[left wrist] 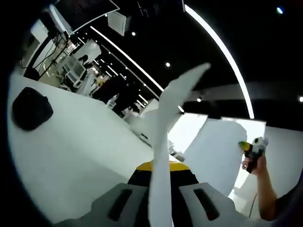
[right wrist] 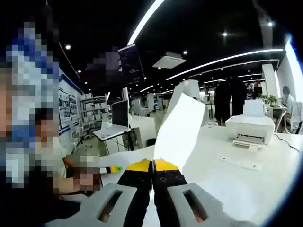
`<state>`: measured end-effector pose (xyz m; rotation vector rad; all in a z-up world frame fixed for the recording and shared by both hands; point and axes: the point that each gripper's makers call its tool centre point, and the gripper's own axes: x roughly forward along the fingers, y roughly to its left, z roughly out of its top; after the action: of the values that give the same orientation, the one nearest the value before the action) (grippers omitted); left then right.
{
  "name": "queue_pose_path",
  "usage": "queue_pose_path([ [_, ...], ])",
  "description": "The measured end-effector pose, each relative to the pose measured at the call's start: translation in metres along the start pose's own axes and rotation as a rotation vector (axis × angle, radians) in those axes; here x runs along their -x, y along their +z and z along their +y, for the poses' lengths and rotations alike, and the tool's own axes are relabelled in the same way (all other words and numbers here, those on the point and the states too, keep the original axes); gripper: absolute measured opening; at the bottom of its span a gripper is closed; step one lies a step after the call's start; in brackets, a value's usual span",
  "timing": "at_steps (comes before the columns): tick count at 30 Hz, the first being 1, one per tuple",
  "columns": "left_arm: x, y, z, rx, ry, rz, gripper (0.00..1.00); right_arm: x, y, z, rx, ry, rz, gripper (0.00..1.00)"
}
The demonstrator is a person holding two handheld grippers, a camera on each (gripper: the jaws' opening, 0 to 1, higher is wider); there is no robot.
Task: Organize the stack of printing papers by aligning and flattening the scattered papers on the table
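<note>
In the left gripper view my left gripper (left wrist: 160,166) is shut on a white paper sheet (left wrist: 165,118). That sheet shows edge-on and rises up and to the right, lifted off the white table (left wrist: 80,151). At the right a hand holds my right gripper (left wrist: 253,147) against the edge of a second white sheet (left wrist: 213,156). In the right gripper view my right gripper (right wrist: 152,164) is shut on a paper sheet (right wrist: 179,127) that stands up above its yellow tips. The left gripper (right wrist: 112,169) comes in from the left, held in a hand.
A black rounded object (left wrist: 31,109) lies on the table at the far left. A white printer (right wrist: 251,124) stands on the table (right wrist: 236,179) at the right. Desks, monitors and people fill the room behind.
</note>
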<state>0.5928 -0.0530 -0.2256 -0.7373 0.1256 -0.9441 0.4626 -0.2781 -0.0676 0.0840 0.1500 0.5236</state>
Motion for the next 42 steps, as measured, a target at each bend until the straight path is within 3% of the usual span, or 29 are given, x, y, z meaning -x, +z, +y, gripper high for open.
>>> queue_pose_path([
  [3,0.0,0.001,0.001,0.005,0.0,-0.003,0.06,0.001,0.001,0.009,0.019,0.031,0.002,0.0],
  [6,0.0,0.003,0.002,0.023,0.002,-0.014,0.06,0.003,0.009,0.016,0.12,0.049,-0.014,0.0],
  [15,0.0,0.002,0.001,0.041,-0.003,-0.016,0.06,0.01,0.022,0.04,0.095,0.139,-0.005,0.0],
  [18,0.0,0.001,0.0,0.038,-0.005,-0.015,0.06,0.011,0.02,0.05,0.093,0.18,0.004,0.0],
  [19,0.0,0.001,-0.001,0.036,-0.005,-0.011,0.06,0.011,0.017,0.055,0.131,0.205,0.011,0.0],
  [24,-0.001,-0.002,-0.001,0.033,-0.002,-0.001,0.06,0.013,0.01,0.058,0.175,0.202,0.033,0.0],
  [30,-0.001,-0.001,-0.001,0.041,-0.006,-0.002,0.06,0.016,0.009,0.054,0.135,0.217,0.045,0.0],
  [38,-0.001,-0.001,-0.001,0.042,-0.006,-0.002,0.06,0.024,0.013,0.071,0.167,0.296,0.035,0.0],
  [42,-0.001,0.001,0.0,0.037,-0.007,-0.016,0.06,0.025,0.008,0.079,0.212,0.313,0.059,0.0],
])
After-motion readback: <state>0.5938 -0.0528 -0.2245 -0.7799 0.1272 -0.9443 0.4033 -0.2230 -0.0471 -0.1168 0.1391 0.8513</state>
